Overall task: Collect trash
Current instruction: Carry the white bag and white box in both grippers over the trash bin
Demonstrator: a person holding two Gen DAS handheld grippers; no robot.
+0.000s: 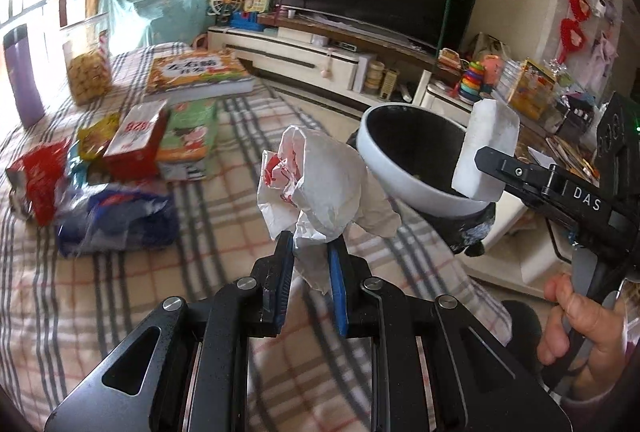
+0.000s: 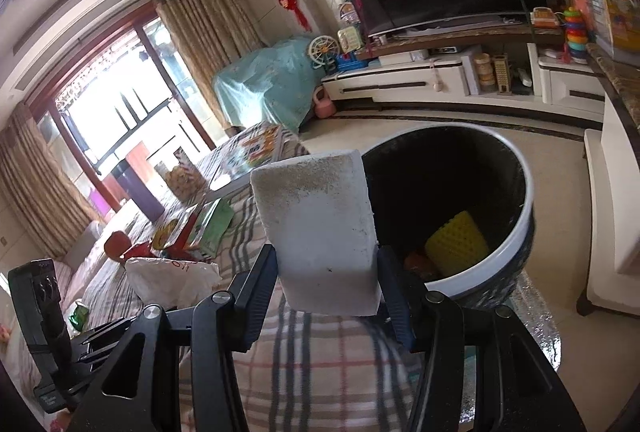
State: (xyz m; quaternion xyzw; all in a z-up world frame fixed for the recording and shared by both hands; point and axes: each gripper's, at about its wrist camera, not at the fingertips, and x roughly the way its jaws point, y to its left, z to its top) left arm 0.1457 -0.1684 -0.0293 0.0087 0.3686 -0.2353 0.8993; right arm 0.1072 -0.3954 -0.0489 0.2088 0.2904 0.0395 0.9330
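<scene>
Trash is held above the checked table (image 1: 168, 272) beside the bin (image 2: 520, 192). Stiff, light white foam block (image 2: 320, 232) is clamped across its sides by the right gripper (image 2: 326, 292). Soft crumpled paper (image 1: 320, 188), easily crushed, is pinched at its tail by the left gripper (image 1: 310, 272).

A surface covered with a plaid cloth (image 1: 168, 284) is seen. On it are found a purple bottle (image 1: 22, 72), a clear bag of biscuits (image 1: 88, 64), a large picture book (image 1: 198, 74), a green booklet (image 1: 190, 136), a red-and-white carton (image 1: 138, 142), red and yellow snack wrappers (image 1: 40, 172), and a blue plastic bag (image 1: 116, 218). Beside the surface, a white-rimmed bin (image 2: 516, 256) is set on the tiled floor (image 2: 460, 120).
</scene>
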